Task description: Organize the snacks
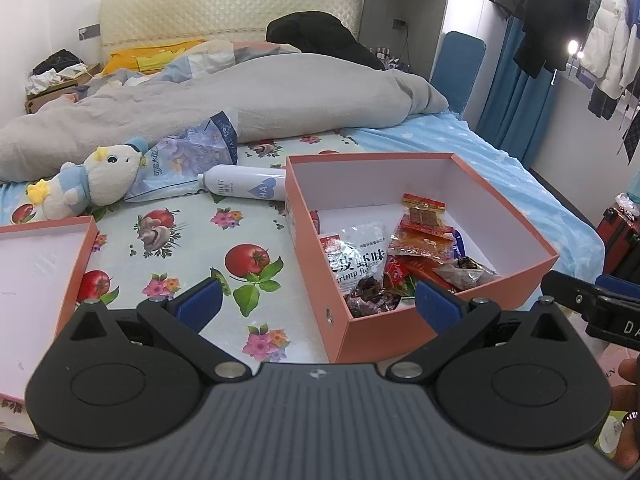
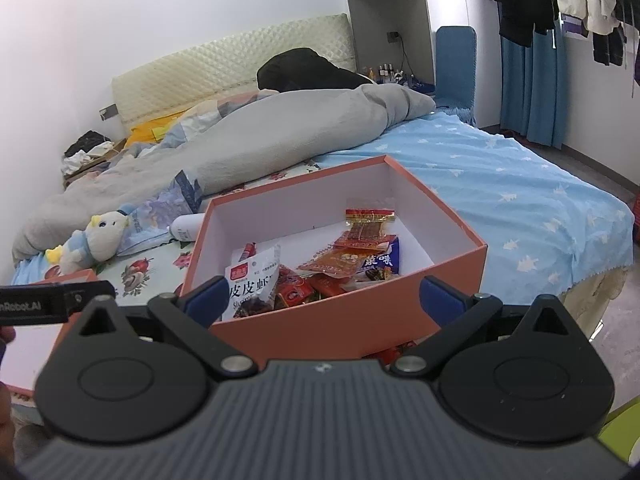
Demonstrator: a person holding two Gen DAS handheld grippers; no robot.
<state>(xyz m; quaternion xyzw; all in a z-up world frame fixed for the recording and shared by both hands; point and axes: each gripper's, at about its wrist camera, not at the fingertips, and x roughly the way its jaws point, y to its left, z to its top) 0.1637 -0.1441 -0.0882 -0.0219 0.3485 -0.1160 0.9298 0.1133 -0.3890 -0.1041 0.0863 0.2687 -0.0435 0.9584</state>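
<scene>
The snacks lie in the orange box near the bed's foot edge. Both the left gripper and right gripper hover before it, jaws wide apart and holding nothing.

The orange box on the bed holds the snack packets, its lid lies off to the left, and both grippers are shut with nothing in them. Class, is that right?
One detail is wrong: both grippers are open, not shut. The left gripper and right gripper each show their fingers spread wide in their own wrist views. The rest holds: the orange box holds the snack packets, and the lid lies off to the left.
</scene>
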